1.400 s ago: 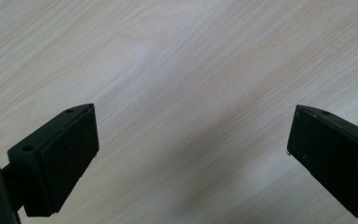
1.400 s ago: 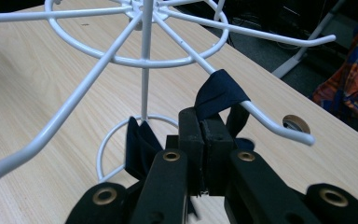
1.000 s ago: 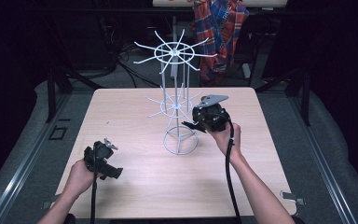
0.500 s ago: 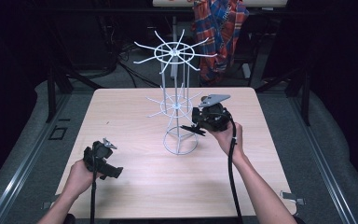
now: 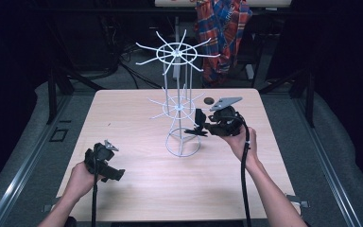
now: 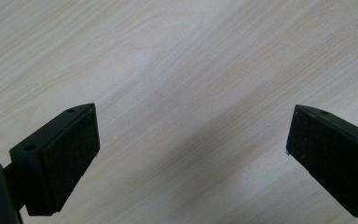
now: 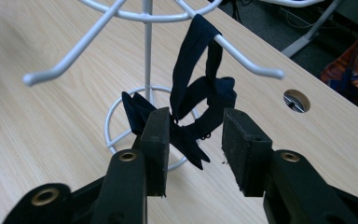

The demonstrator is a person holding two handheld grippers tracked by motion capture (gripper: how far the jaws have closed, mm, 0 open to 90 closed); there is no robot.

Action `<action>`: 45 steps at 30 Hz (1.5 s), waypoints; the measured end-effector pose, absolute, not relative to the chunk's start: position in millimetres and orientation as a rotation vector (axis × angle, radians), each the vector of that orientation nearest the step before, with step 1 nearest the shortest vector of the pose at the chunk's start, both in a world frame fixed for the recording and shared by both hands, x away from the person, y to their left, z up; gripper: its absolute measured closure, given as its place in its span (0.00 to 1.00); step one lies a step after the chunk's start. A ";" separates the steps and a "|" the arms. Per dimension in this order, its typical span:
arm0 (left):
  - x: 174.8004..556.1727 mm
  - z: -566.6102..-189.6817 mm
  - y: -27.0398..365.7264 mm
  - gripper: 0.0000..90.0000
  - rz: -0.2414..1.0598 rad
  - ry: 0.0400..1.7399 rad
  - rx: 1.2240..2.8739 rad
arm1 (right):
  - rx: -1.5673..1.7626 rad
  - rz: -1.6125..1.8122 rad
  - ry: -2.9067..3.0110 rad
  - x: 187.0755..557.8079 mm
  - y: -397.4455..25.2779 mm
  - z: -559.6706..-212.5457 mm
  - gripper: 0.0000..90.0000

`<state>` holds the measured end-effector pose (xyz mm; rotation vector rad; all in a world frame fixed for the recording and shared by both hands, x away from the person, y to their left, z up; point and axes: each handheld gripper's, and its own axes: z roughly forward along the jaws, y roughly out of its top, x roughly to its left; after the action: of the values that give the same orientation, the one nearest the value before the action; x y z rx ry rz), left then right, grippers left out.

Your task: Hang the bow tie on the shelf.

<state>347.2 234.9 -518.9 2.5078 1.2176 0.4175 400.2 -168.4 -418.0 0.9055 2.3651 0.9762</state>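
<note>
A: Dark room, pale counter (image 5: 137, 118); what changed?
B: Right tool (image 7: 193, 140) has parted narrowly, releasing the navy bow tie (image 7: 191, 123); it hangs on the white rack (image 5: 179, 106); hanging looks done; left tool (image 6: 191, 158) idles wide.

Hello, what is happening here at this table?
A person holds a gripper in each hand at a wooden table. The right gripper is at a white wire rack, where a dark blue bow tie hangs by its strap over one lower hook. Its jaws stand open on either side of the bow, with a gap showing, so it is not clamped. The left gripper hangs open over bare table near the person.
</note>
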 end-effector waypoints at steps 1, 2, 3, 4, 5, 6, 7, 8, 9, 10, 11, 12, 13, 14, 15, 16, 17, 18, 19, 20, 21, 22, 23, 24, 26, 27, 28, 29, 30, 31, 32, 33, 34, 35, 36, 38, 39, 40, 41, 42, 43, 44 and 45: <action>347.2 -518.9 234.9 0.03 0.418 1.218 2.508 | 0.906 0.976 2.365 400.2 -168.4 -418.0 0.68; 347.1 -518.7 234.9 0.03 0.418 1.216 2.507 | 0.911 0.978 2.366 398.9 -170.3 -417.8 0.67; 346.8 -518.9 234.7 0.03 0.418 1.217 2.502 | 0.916 0.975 2.363 397.3 -173.0 -417.9 0.66; 346.7 -518.7 234.7 0.03 0.419 1.216 2.505 | 0.916 0.966 2.364 396.5 -175.1 -417.8 0.65; 346.6 -518.4 234.8 0.03 0.419 1.215 2.509 | 0.924 0.967 2.366 395.7 -177.6 -418.5 0.65; 346.6 -518.3 235.0 0.03 0.419 1.214 2.510 | 0.939 0.962 2.363 394.5 -183.8 -419.5 0.64; 346.6 -518.3 235.0 0.03 0.419 1.214 2.510 | 0.952 0.956 2.367 394.3 -185.6 -419.5 0.63; 346.6 -518.2 234.9 0.03 0.420 1.212 2.512 | 0.970 0.963 2.357 394.0 -187.1 -420.3 0.63; 346.5 -517.9 234.5 0.03 0.425 1.207 2.513 | 0.974 0.961 2.354 393.9 -189.0 -420.1 0.62; 346.5 -517.9 234.5 0.03 0.425 1.207 2.513 | 0.981 0.956 2.357 393.8 -190.4 -419.8 0.61; 346.4 -517.8 234.2 0.03 0.432 1.205 2.514 | 0.981 0.956 2.357 393.8 -190.4 -419.8 0.61; 346.4 -517.7 234.1 0.03 0.432 1.204 2.514 | 0.985 0.953 2.361 393.7 -191.5 -419.8 0.60; 346.4 -517.6 234.0 0.03 0.431 1.202 2.515 | 0.995 0.959 2.354 393.2 -192.0 -420.5 0.58; 346.3 -517.5 234.3 0.03 0.430 1.201 2.517 | 1.003 0.929 2.373 392.9 -194.7 -422.3 0.55; 346.3 -517.5 234.3 0.03 0.430 1.201 2.517 | 1.003 0.929 2.373 392.9 -194.7 -422.3 0.55; 346.3 -517.4 234.4 0.03 0.430 1.200 2.517 | 1.011 0.928 2.372 392.5 -195.6 -424.1 0.54; 346.3 -517.3 234.4 0.03 0.431 1.200 2.516 | 1.022 0.915 2.384 392.3 -197.5 -426.0 0.53; 346.2 -517.3 234.4 0.03 0.431 1.200 2.515 | 1.040 0.902 2.387 391.6 -199.7 -428.9 0.52; 346.2 -517.2 234.3 0.03 0.431 1.199 2.514 | 1.047 0.898 2.390 391.2 -201.3 -430.6 0.52; 346.2 -517.1 234.1 0.03 0.432 1.197 2.515 | 1.069 0.884 2.396 390.2 -204.8 -434.8 0.50; 346.2 -517.1 233.8 0.03 0.433 1.196 2.515 | 1.069 0.884 2.396 390.2 -204.8 -434.8 0.50; 346.1 -516.9 233.4 0.03 0.433 1.194 2.516 | 1.078 0.881 2.397 389.9 -205.9 -437.5 0.50; 345.9 -516.9 233.1 0.03 0.436 1.193 2.514 | 1.085 0.862 2.406 389.9 -207.0 -440.1 0.48; 345.5 -516.6 232.4 0.03 0.436 1.192 2.516 | 1.099 0.850 2.413 390.0 -208.1 -443.7 0.46; 345.4 -516.5 232.4 0.03 0.436 1.190 2.516 | 1.105 0.845 2.415 390.2 -208.6 -445.7 0.45; 345.4 -516.4 232.4 0.03 0.437 1.189 2.516 | 1.110 0.836 2.420 390.1 -209.3 -447.2 0.45; 345.4 -516.4 232.5 0.03 0.437 1.189 2.516 | 1.115 0.829 2.426 390.0 -210.1 -448.8 0.44; 345.3 -516.5 232.6 0.03 0.438 1.191 2.515 | 1.137 0.801 2.435 389.4 -211.7 -453.8 0.42; 345.3 -516.6 232.7 0.03 0.438 1.191 2.514 | 1.137 0.801 2.435 389.4 -211.7 -453.8 0.42; 345.4 -516.7 232.8 0.03 0.436 1.192 2.513 | 1.138 0.792 2.442 388.9 -212.6 -455.7 0.42; 345.3 -516.5 232.5 0.03 0.435 1.192 2.515 | 1.143 0.765 2.456 387.5 -214.4 -460.6 0.41; 345.3 -516.5 232.5 0.03 0.435 1.192 2.515 | 1.143 0.765 2.456 387.5 -214.4 -460.6 0.41; 345.3 -516.4 232.2 0.03 0.436 1.188 2.517 | 1.148 0.763 2.463 386.5 -215.1 -463.4 0.41; 345.2 -516.5 231.6 0.03 0.443 1.188 2.517 | 1.166 0.728 2.481 384.0 -215.7 -468.5 0.40; 345.2 -516.2 231.4 0.03 0.436 1.187 2.520 | 1.165 0.724 2.484 383.5 -215.9 -470.5 0.40; 345.1 -516.1 230.8 0.03 0.434 1.185 2.522 | 1.169 0.713 2.495 383.1 -216.1 -472.8 0.40; 345.1 -516.1 230.8 0.03 0.434 1.184 2.524 | 1.169 0.692 2.505 382.9 -216.4 -475.6 0.39; 345.0 -516.2 230.8 0.03 0.434 1.186 2.523 | 1.172 0.683 2.509 382.8 -216.5 -477.5 0.38; 345.0 -516.2 230.9 0.03 0.435 1.186 2.523 | 1.179 0.678 2.516 382.7 -216.6 -480.0 0.37; 344.9 -516.4 231.2 0.03 0.433 1.187 2.523 | 1.180 0.666 2.522 382.5 -217.3 -481.9 0.36; 344.8 -516.9 231.1 0.03 0.441 1.188 2.520 | 1.195 0.646 2.537 382.1 -218.4 -484.1 0.35; 344.9 -517.1 231.2 0.03 0.440 1.188 2.521 | 1.199 0.641 2.544 381.7 -219.3 -485.9 0.34; 345.1 -517.1 231.3 0.03 0.437 1.187 2.522 | 1.201 0.639 2.548 380.5 -220.8 -488.5 0.33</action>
<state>345.1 231.3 -517.1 2.5222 1.1875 0.4370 380.5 -220.8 -488.5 1.2006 2.5482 0.6389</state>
